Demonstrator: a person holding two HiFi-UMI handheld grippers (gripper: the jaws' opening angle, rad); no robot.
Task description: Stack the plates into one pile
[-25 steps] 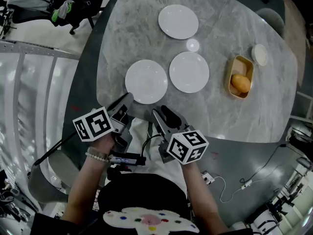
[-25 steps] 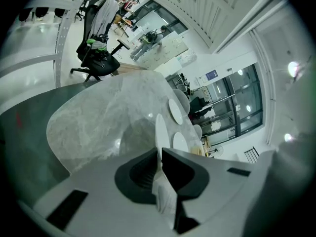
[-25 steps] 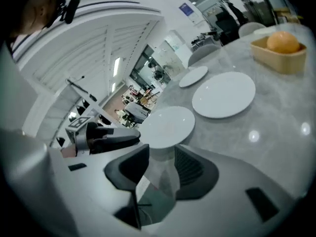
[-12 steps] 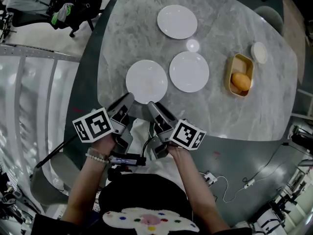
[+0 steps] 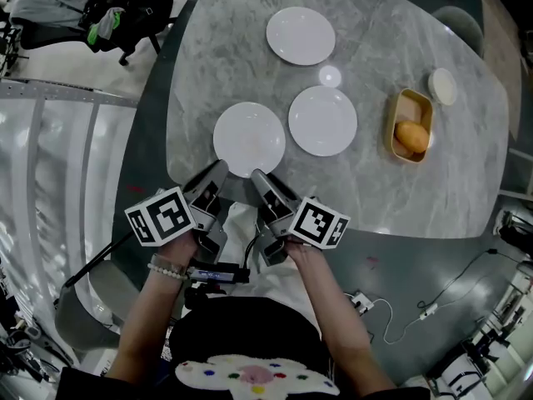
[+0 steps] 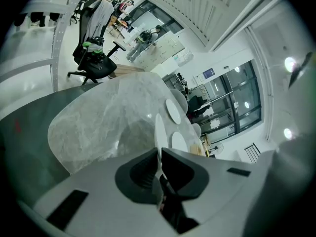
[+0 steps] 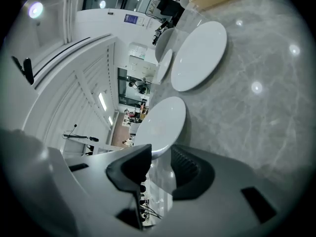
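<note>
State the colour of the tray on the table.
The tray is yellow, clearest in the head view.

Nearest plate (image 7: 163, 120) rim (behind right tool (image 7: 160, 156))

Grey marble table (image 5: 250, 48) fills centre of head view. Yellow container (image 5: 414, 98) at table's 3 o'clock, round orange item (image 5: 411, 137) inside. Small white oval dish (image 5: 442, 87) just beside container, at its 1 o'clock. Black office chair (image 5: 125, 11) draped with dark clothing, off table at 10 o'clock. Pale curved railing (image 5: 50, 140) at 9 o'clock. White cable with plug (image 5: 360, 301) on dark floor at 5 o'clock.
</note>
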